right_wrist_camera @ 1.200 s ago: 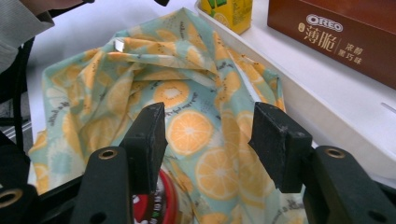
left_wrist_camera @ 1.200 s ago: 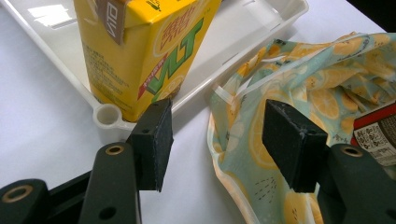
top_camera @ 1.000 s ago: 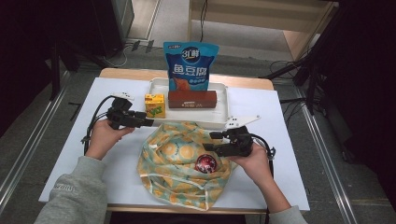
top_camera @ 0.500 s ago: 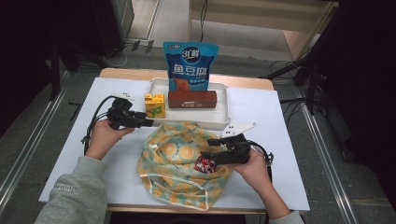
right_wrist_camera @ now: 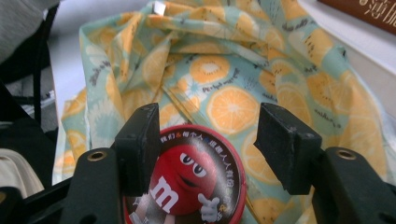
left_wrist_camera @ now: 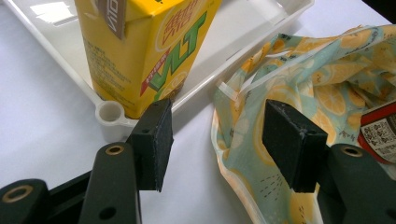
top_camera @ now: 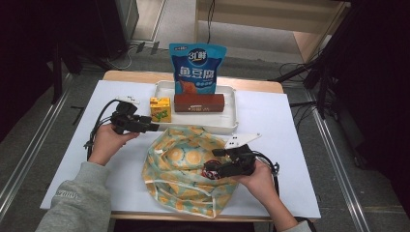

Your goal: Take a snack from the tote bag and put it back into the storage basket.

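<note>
A round red M&M's container (right_wrist_camera: 191,182) lies on the crumpled orange-print cloth bag (top_camera: 179,164) near the table's front. My right gripper (right_wrist_camera: 217,144) hangs over it, and its jaws have just been opening. The container sits between and below them; the right pad (right_wrist_camera: 285,140) stands clear of it. The high view shows that right gripper (top_camera: 215,164) at the bag's right side. My left gripper (left_wrist_camera: 217,135) is open and holds nothing. It points at the yellow drink carton (left_wrist_camera: 140,51) in the white tray's (left_wrist_camera: 243,42) corner, with the bag (left_wrist_camera: 317,74) to its right.
The white tray (top_camera: 217,125) at the back also holds a brown box (top_camera: 199,102) and an upright blue snack bag (top_camera: 197,67). The left gripper (top_camera: 153,128) rests just left of the carton (top_camera: 160,109). Cables trail from both grippers across the white tabletop.
My right gripper has come down and toward the front edge, over the red container on the bag, and its jaws stand wider. The left gripper has not moved.
</note>
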A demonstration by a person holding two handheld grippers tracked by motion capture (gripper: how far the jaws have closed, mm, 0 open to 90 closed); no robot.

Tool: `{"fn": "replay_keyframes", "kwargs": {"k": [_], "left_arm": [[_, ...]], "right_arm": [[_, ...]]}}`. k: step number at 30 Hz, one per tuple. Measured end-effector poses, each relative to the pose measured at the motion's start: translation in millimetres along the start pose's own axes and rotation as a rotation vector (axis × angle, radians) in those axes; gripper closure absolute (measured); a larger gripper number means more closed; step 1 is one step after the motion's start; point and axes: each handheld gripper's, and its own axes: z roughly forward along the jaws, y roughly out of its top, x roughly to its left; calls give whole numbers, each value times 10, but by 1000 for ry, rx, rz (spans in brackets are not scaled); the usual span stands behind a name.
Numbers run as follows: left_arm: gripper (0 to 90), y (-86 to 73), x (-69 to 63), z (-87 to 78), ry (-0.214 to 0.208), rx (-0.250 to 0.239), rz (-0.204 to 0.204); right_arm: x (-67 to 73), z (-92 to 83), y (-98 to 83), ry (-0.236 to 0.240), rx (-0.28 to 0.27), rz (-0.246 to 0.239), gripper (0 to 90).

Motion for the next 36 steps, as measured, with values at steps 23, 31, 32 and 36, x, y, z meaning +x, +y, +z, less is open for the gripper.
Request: {"fn": "replay_keyframes", "kwargs": {"k": [23,31,32,36], "left_arm": [[438,-4,6,-17,4,-7,1],[438,-4,12,-31,3,-11,-6],[438,-3,12,-31,3,-10,-5],[438,-4,8,-17,3,-7,0]], "right_arm": [[119,177,-174,11,41,-6,236],[87,249,-208,32,58,-8,224],[80,257,-210,36,58,-6,223],[67,262,-209,45,61,-9,227]]}}
